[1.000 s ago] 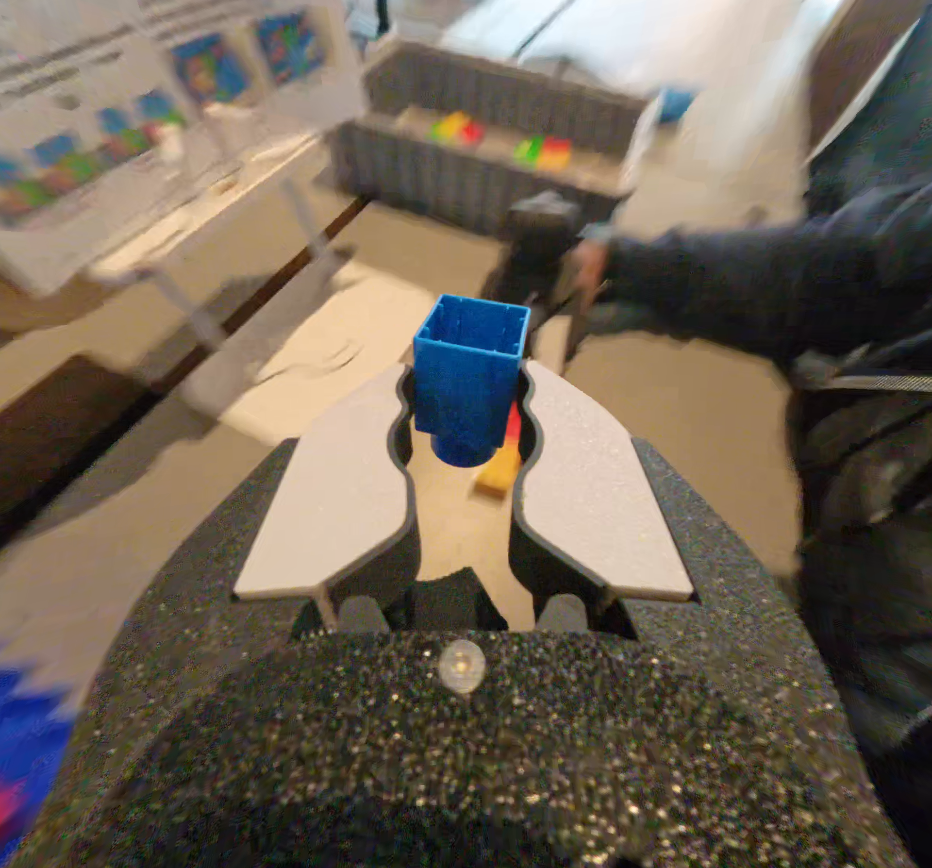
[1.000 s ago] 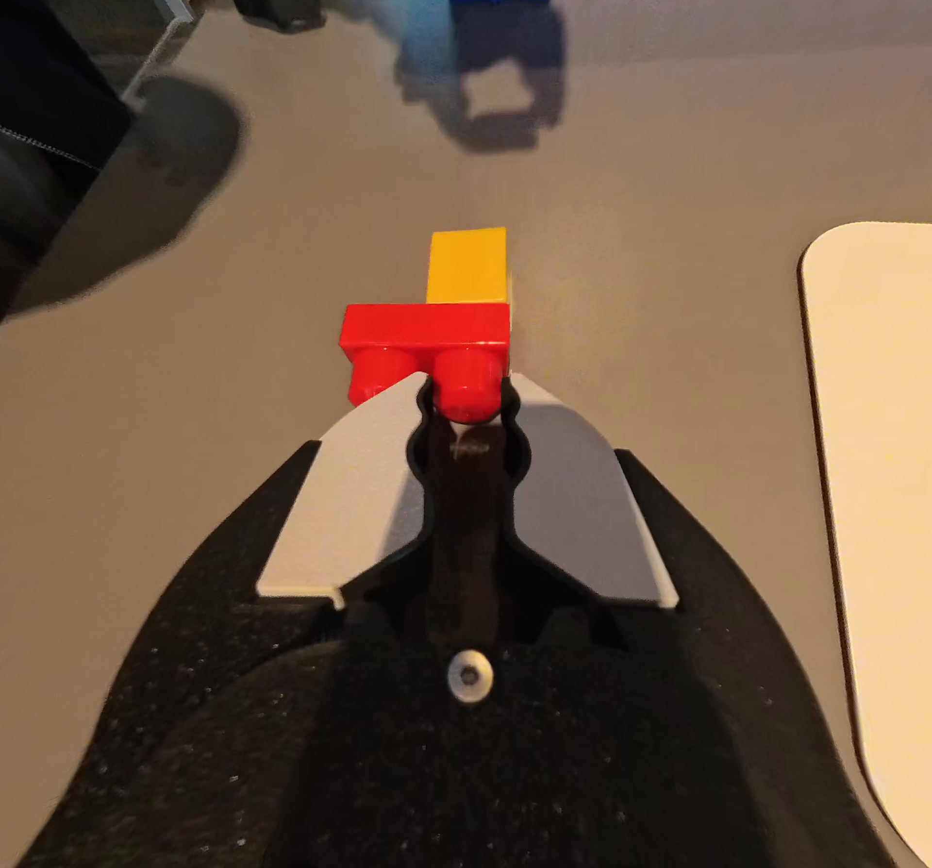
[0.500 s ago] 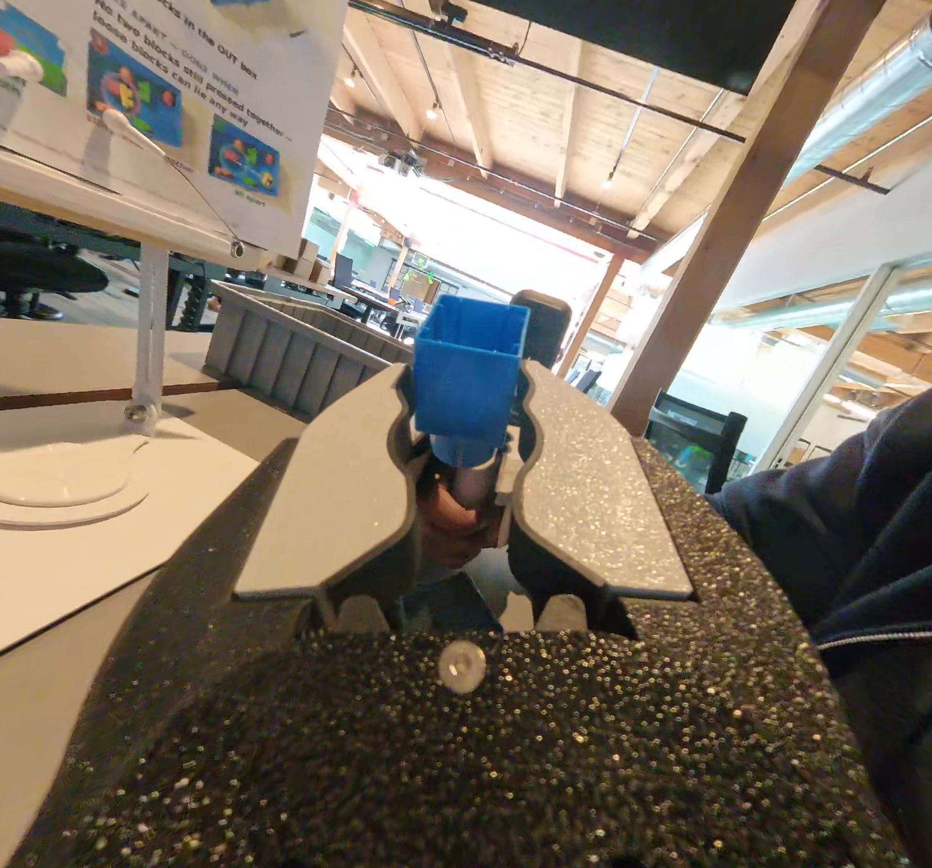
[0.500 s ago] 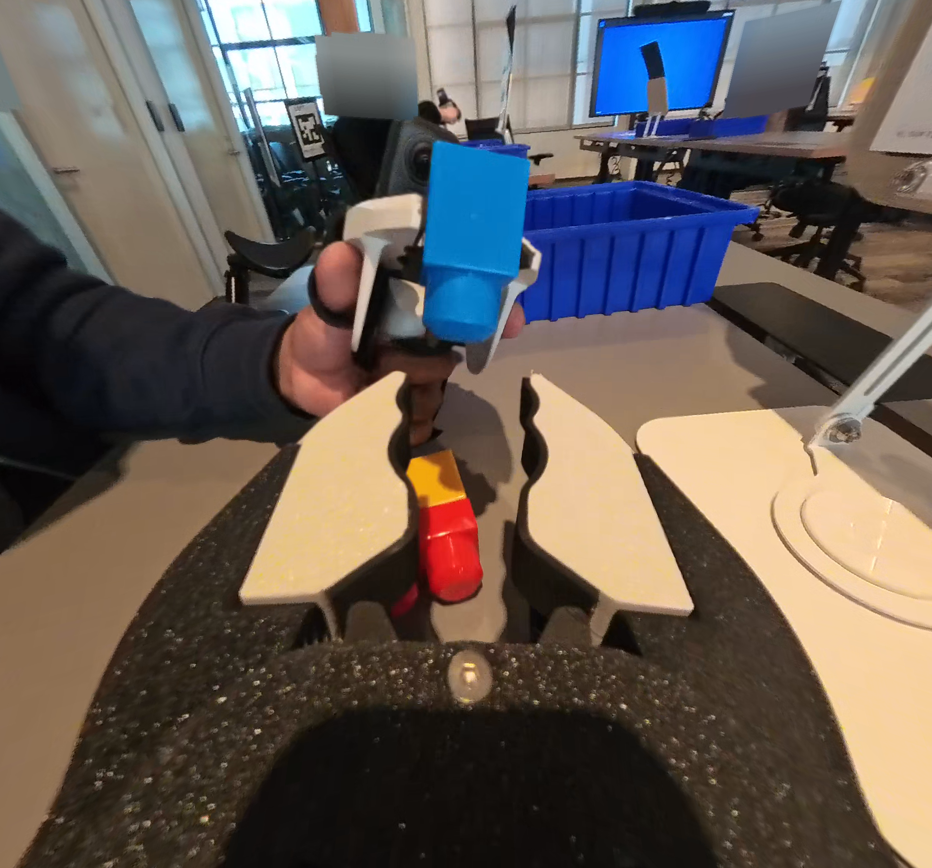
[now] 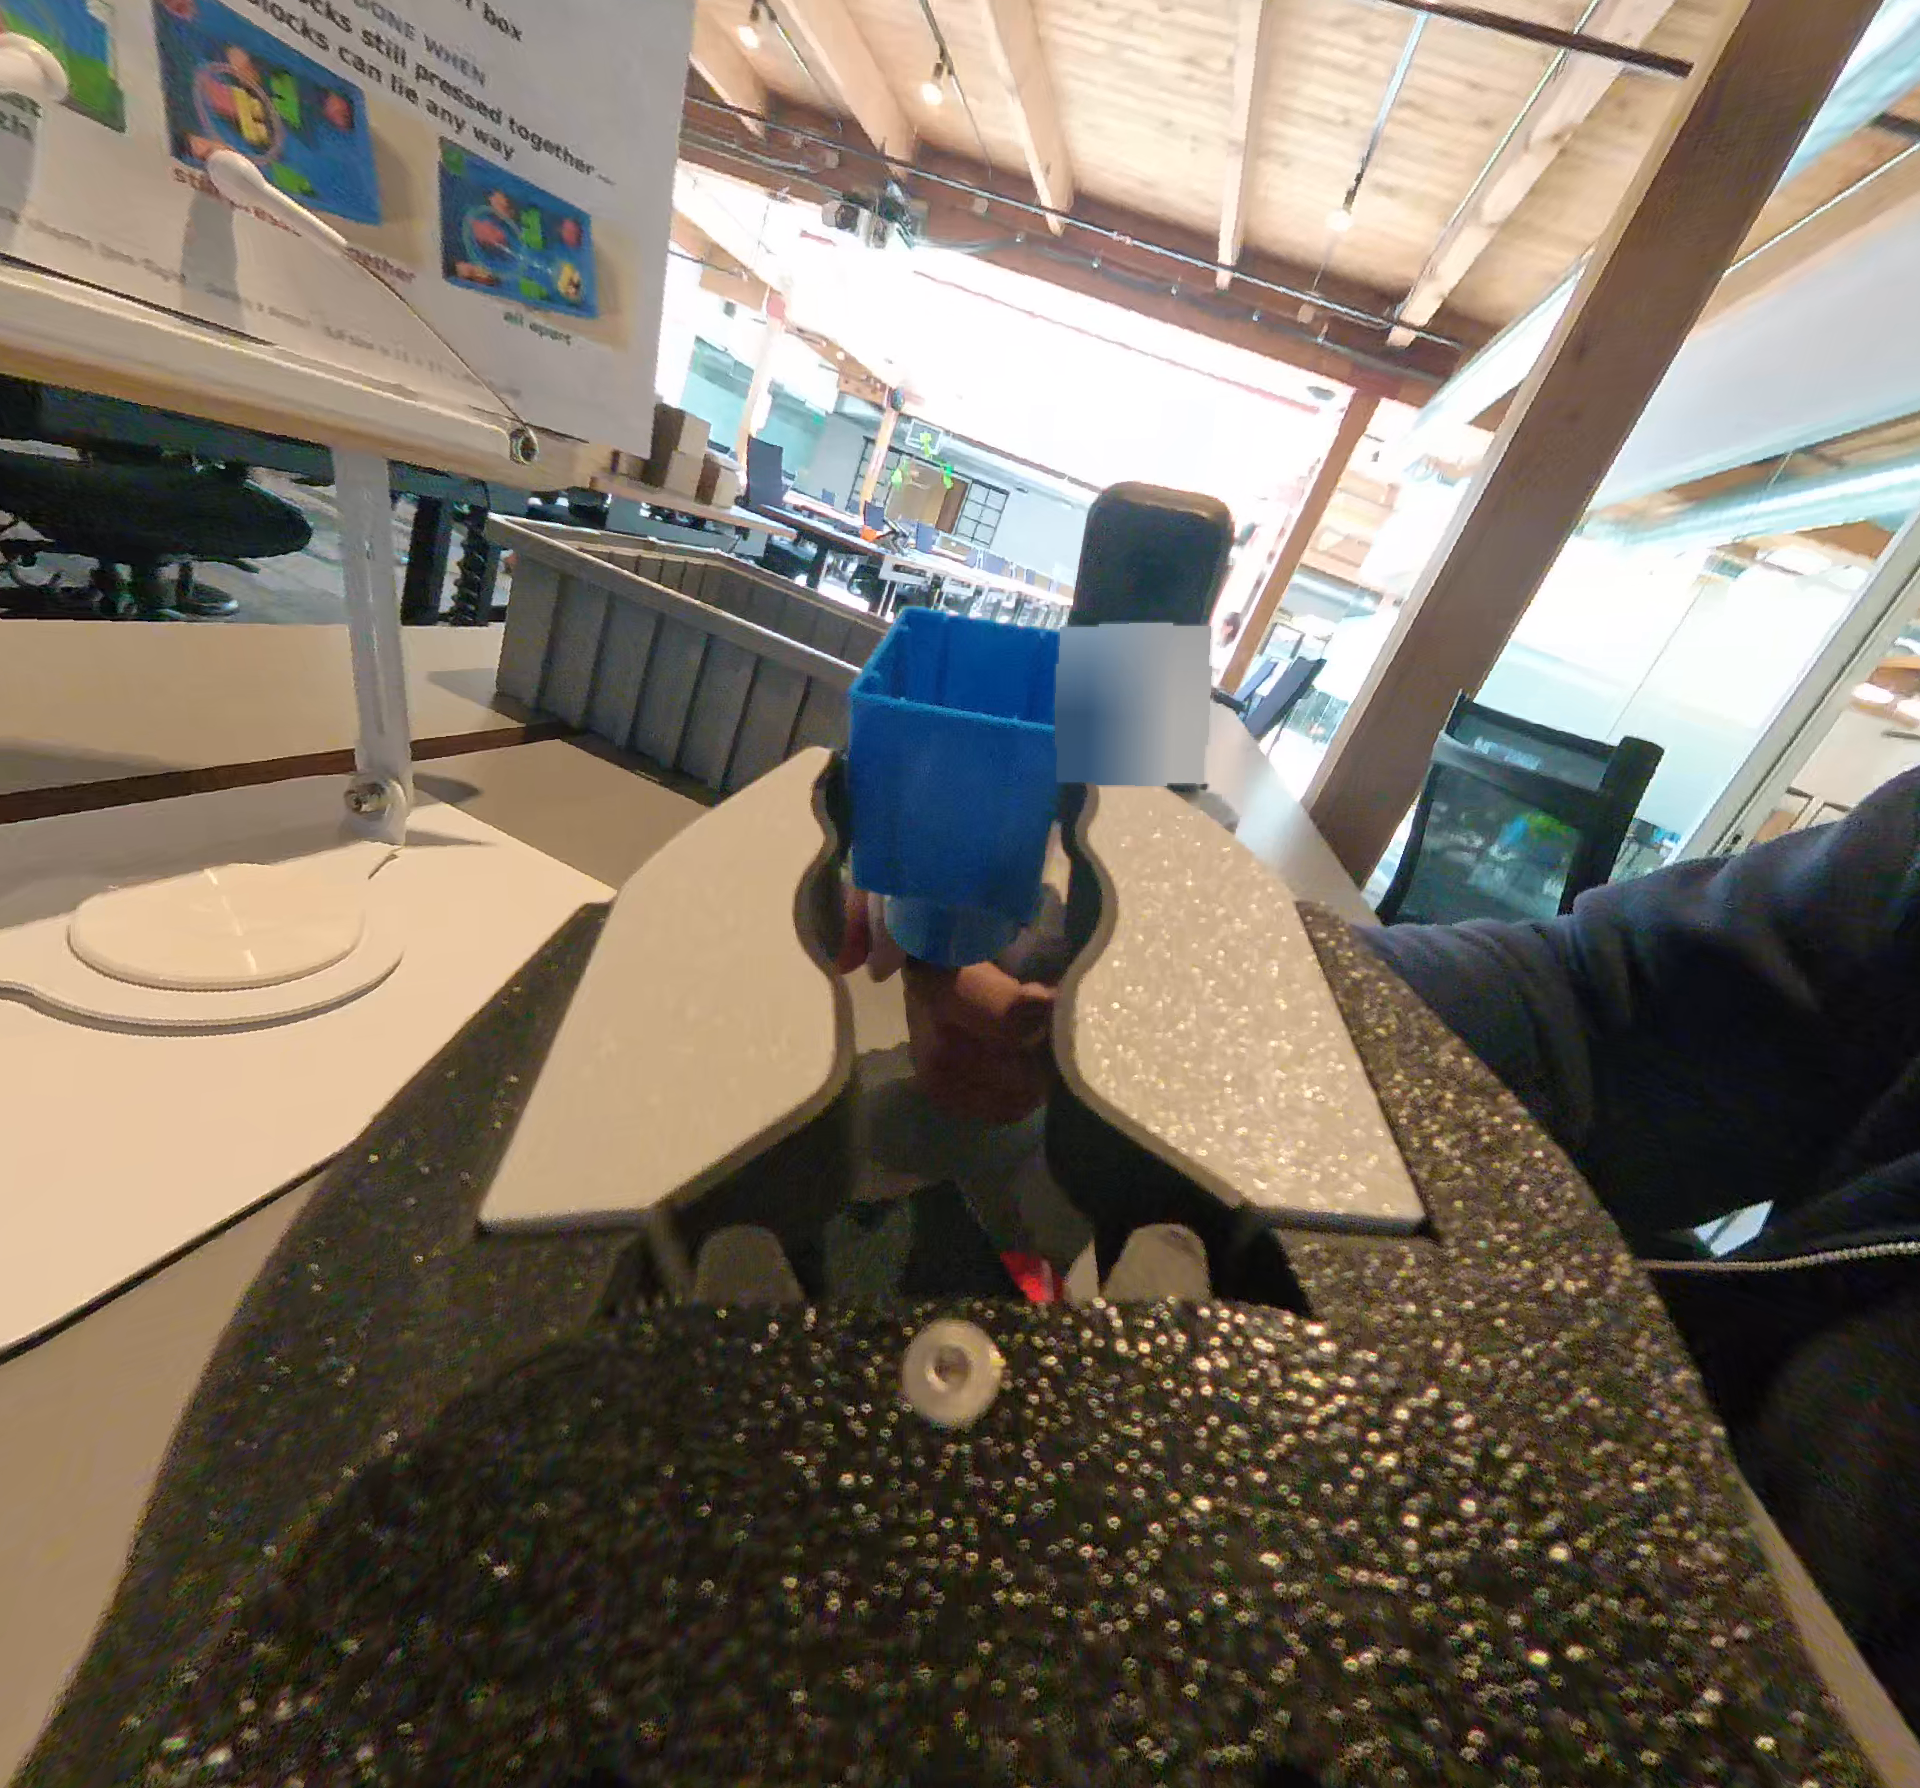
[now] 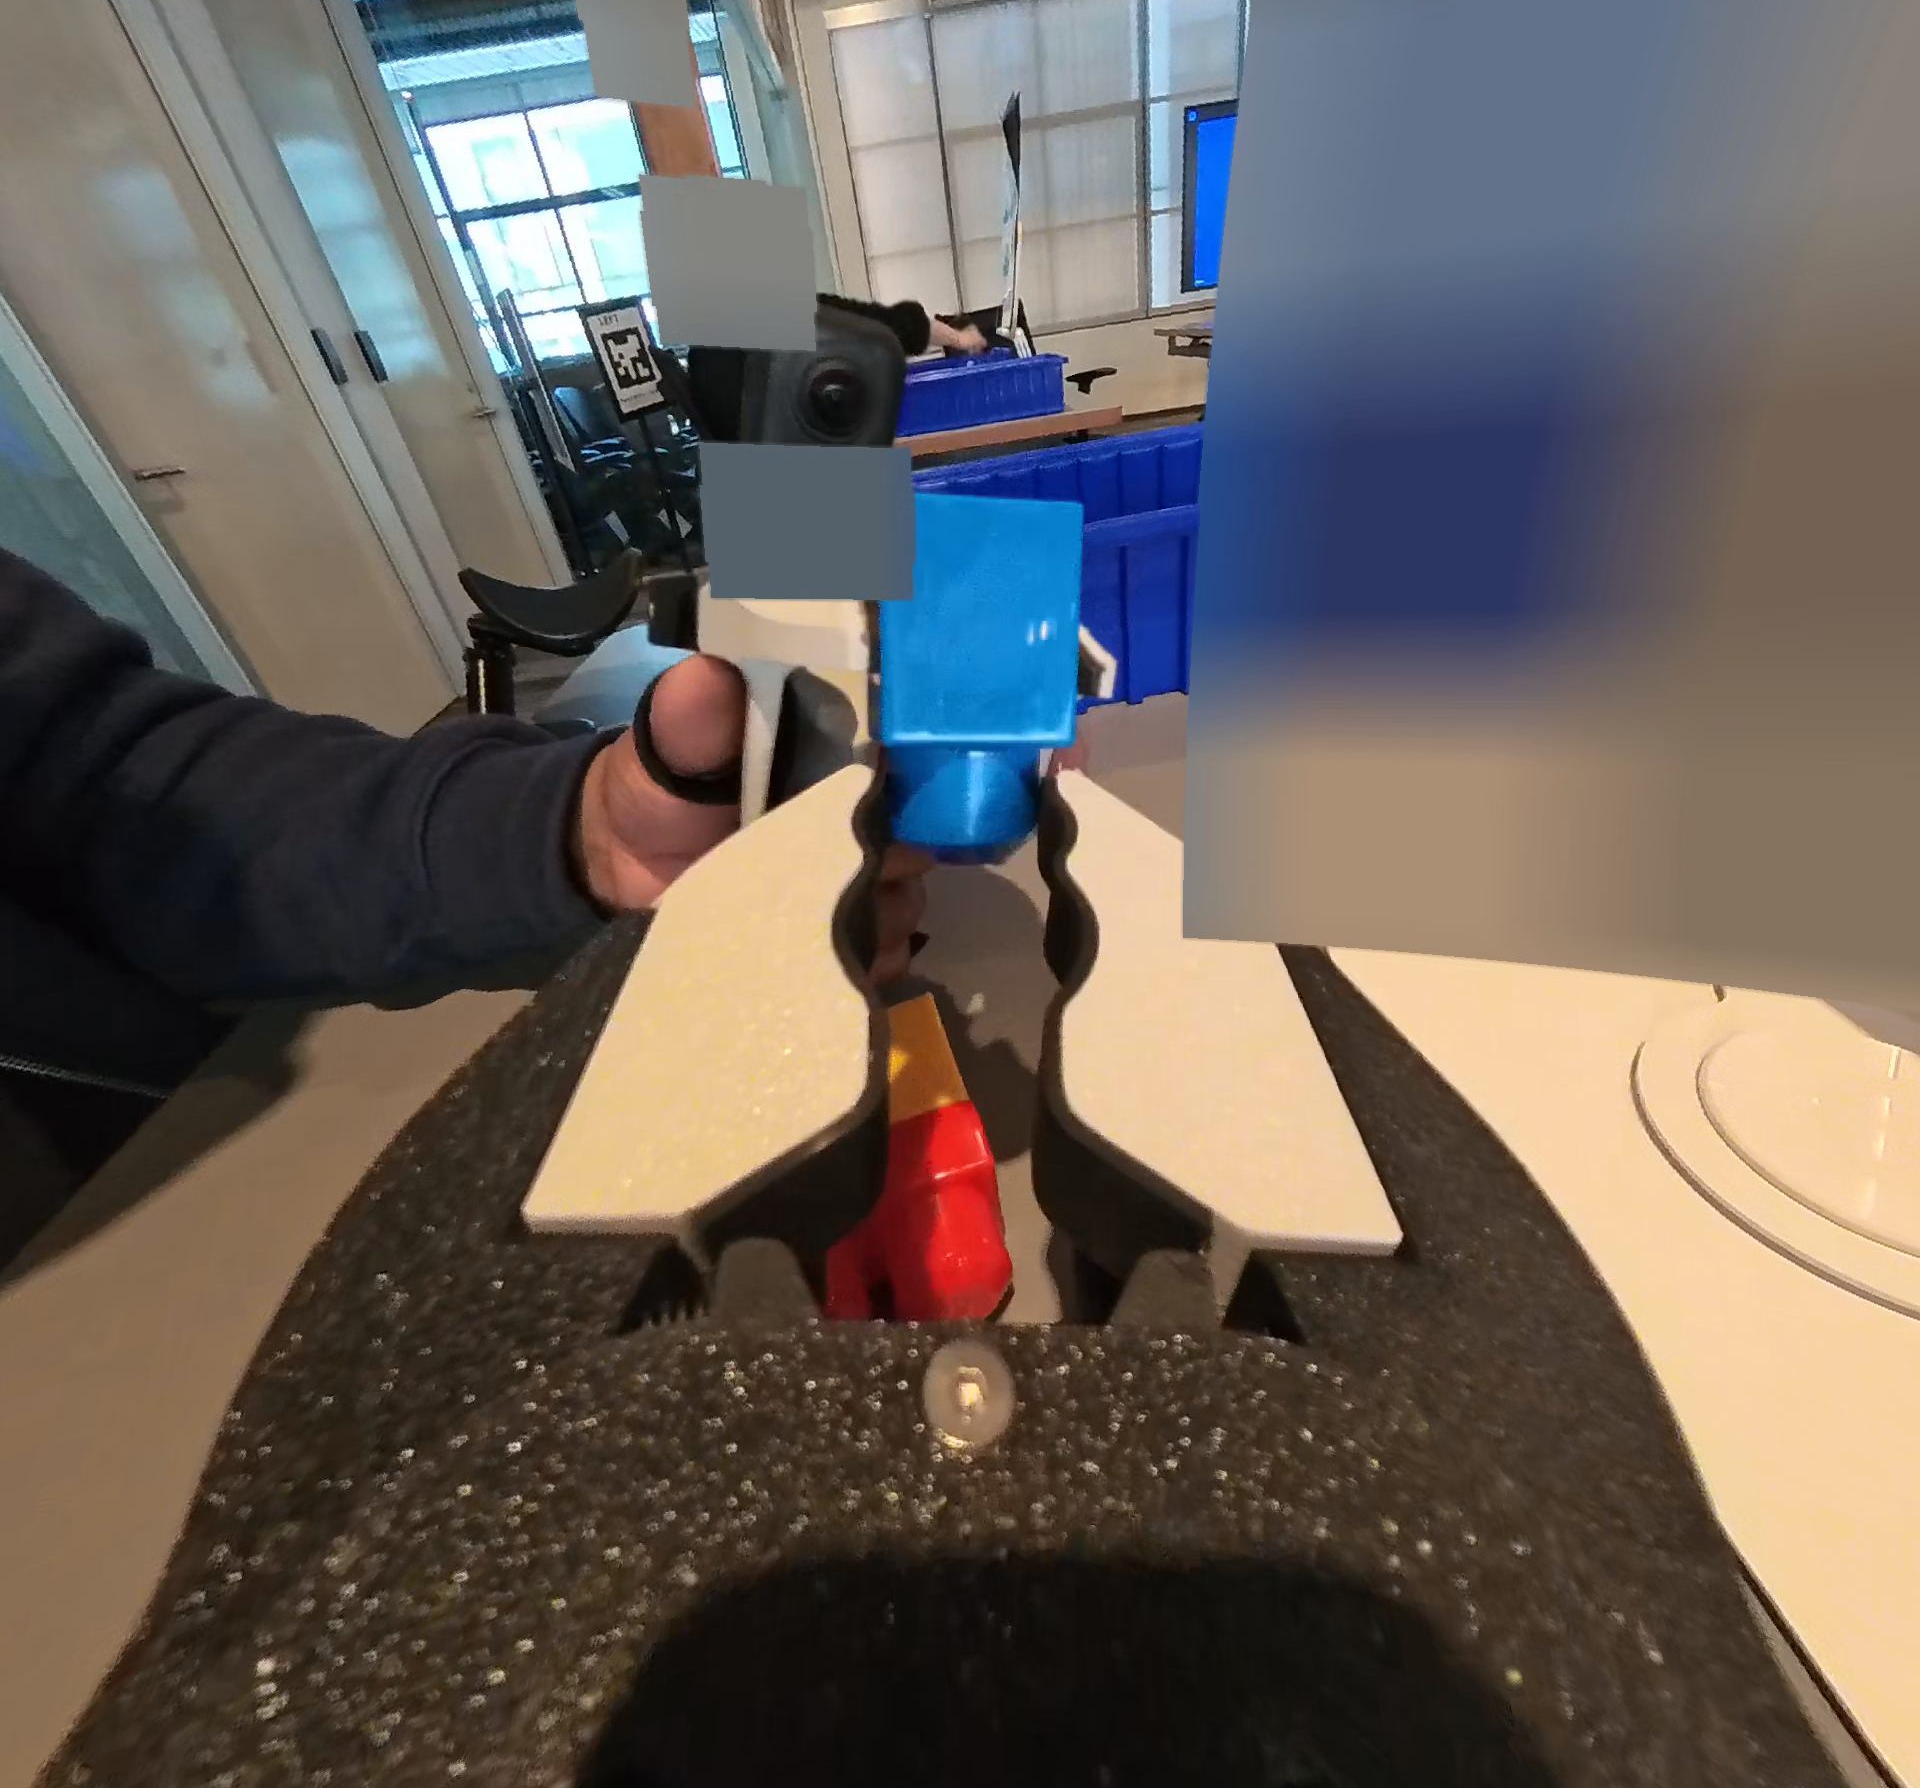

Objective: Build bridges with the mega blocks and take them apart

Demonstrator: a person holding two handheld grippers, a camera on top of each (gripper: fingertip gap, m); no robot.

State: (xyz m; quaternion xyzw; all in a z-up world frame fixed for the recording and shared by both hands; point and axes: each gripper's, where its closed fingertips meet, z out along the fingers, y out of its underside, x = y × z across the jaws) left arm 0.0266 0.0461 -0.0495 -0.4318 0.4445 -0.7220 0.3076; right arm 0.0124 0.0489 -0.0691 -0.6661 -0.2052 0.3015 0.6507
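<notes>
left gripper (image 5: 951,839) clamps the blue block (image 5: 951,782) stud-down at 12 o'clock, presenting it; right gripper (image 6: 961,808) gapes around that stud, not clenched.

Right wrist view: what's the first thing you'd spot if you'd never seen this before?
The bright blue block, held up in the air in the middle by the left gripper, its round stud pointing down. Right below it, between the open fingers of the right gripper, a red block joined to a yellow block lies on the table.
</notes>
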